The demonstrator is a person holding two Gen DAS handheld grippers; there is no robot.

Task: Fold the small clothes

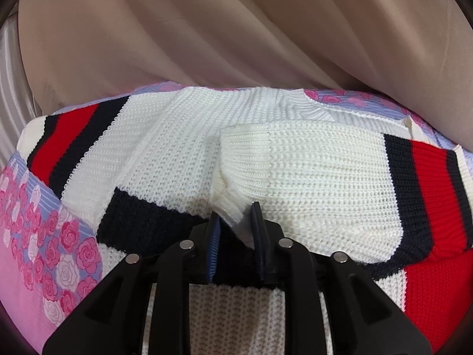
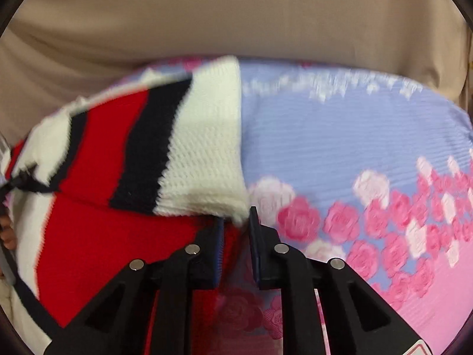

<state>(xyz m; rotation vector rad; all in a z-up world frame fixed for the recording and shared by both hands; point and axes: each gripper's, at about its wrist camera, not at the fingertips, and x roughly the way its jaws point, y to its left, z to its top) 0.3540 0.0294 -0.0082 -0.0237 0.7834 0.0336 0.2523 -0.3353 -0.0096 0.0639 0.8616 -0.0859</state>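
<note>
Beige fabric (image 1: 207,29) filled the background in both wrist views, hanging in soft folds behind a surface covered with a rose-patterned sheet (image 2: 340,148) in lilac, pink and white. On that sheet lay the knitted sweater (image 1: 310,171), cream with navy and red stripes, its two sleeves folded in across the body so that their ribbed cuffs met near the middle.

In the left wrist view, the left hand-held gripper (image 1: 236,219) sat low over the sweater's centre. Its jaws stood a narrow way apart, with the tip of one cream cuff (image 1: 233,207) lying between them; whether the pads were actually pinching the knit could not be told. A navy band (image 1: 142,222) of the other sleeve lay just beside the left finger.

In the right wrist view, which was blurred, the right hand-held gripper (image 2: 236,219) was at the sweater's right edge, where the cream end of the striped sleeve (image 2: 204,153) met the bare sheet. Its jaws were likewise a little apart, with the corner of the knit at the gap; a firm hold could not be confirmed. The red panel (image 2: 118,251) of the sweater spread to the left below that sleeve.
</note>
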